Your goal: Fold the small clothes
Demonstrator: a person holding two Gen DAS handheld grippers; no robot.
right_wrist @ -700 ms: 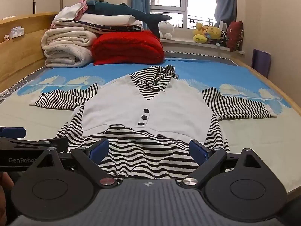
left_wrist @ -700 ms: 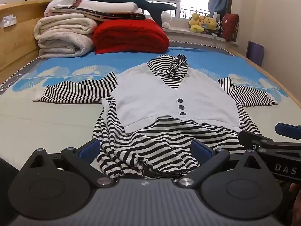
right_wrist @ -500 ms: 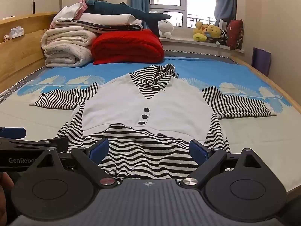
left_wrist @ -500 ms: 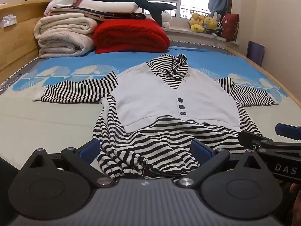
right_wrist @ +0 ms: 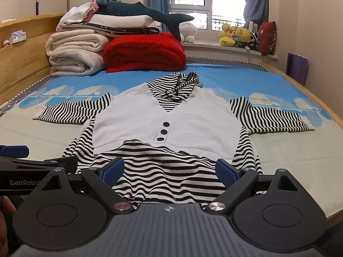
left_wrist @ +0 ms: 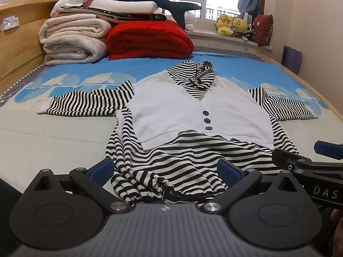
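"GenRobo" on left gripper (right_wrist: 15,152)

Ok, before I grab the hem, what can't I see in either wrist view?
- Left wrist: hem of the striped top, near edge hidden behind the left claw.
- Right wrist: hem's near edge hidden behind the right claw.
- Neither shows whether fingertips touch fabric.

The striped top (left_wrist: 193,128) is soft knit cloth; the tool (left_wrist: 165,169) is matt black plastic; the headboard (left_wrist: 17,42) is smooth wood.
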